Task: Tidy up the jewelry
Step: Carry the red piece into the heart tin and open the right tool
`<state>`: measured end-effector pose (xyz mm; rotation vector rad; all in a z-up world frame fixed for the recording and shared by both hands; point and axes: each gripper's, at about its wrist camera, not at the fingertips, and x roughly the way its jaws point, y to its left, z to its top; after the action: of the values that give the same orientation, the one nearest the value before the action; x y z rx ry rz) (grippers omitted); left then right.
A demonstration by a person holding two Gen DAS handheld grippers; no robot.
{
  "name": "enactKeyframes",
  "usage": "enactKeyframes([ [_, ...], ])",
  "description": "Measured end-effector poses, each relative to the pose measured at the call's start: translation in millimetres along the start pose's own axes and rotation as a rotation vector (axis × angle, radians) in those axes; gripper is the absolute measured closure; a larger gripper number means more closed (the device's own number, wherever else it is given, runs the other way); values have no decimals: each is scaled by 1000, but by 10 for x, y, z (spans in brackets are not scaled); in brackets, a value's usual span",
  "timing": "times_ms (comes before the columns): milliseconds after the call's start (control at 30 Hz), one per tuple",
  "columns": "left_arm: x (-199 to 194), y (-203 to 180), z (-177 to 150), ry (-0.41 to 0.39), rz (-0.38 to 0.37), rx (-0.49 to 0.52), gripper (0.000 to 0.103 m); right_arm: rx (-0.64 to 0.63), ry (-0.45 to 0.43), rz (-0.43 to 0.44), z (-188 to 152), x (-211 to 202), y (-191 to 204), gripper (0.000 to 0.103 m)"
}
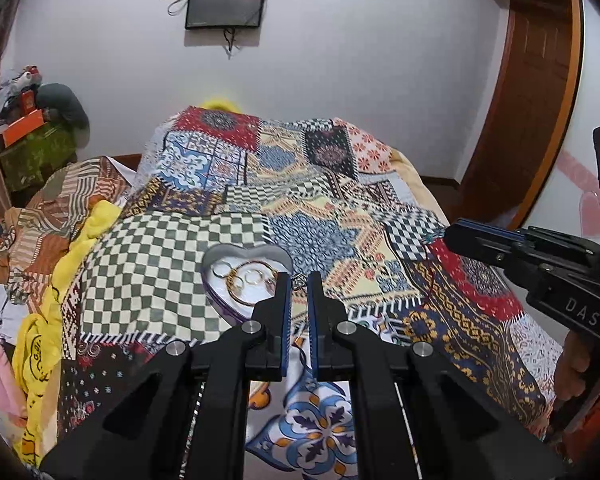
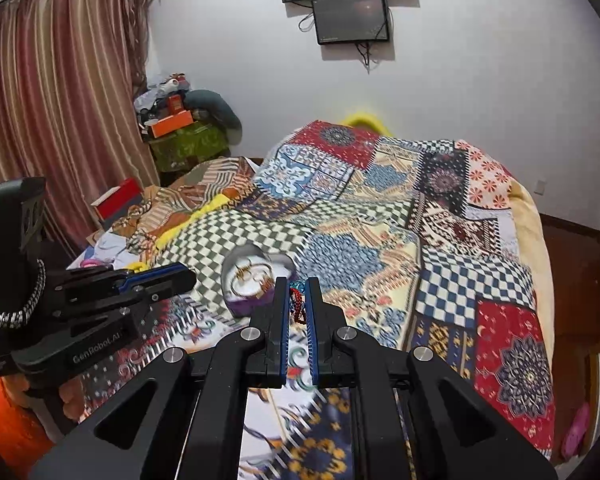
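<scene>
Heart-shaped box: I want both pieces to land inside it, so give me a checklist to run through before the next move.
1. Heart-shaped box open, lid off: ok.
2. Room left inside beside the bangles: ok.
3. Right gripper shut on the red beaded string: ok.
4. Left gripper shut on the small silver piece: ok.
5. Either gripper above the box: not ok, both short of it.
6. String hanging free of the quilt: cannot tell.

White walls (image 2: 480,92), striped curtain (image 2: 60,92), wall-mounted screen (image 2: 350,18), wooden door (image 1: 532,92), patchwork-covered bed (image 2: 440,240).
</scene>
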<state>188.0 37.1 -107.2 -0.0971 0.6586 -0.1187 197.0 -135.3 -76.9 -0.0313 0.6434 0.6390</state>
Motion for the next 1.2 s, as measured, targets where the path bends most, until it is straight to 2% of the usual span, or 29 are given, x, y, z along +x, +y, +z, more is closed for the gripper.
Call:
enactKeyframes([
  [233, 100, 105, 47, -9, 13, -6, 97, -24, -26, 7, 148, 112, 177, 96],
  [467, 327, 301, 35, 11, 24, -33, 97, -33, -7, 26, 202, 355, 281, 96],
  [667, 539, 545, 20, 42, 32, -80, 97, -44, 55, 41, 189, 683, 316, 96],
  [867, 726, 707, 42, 66, -1, -113, 97, -37, 133, 80, 235, 1019, 280, 96],
  [1033, 864, 712, 28, 95, -39, -122, 97, -13, 193, 115, 282, 1230, 247, 96],
  [1200, 956, 598, -40, 124, -55, -83, 97, 1, 251, 134, 283, 1401, 210, 96],
])
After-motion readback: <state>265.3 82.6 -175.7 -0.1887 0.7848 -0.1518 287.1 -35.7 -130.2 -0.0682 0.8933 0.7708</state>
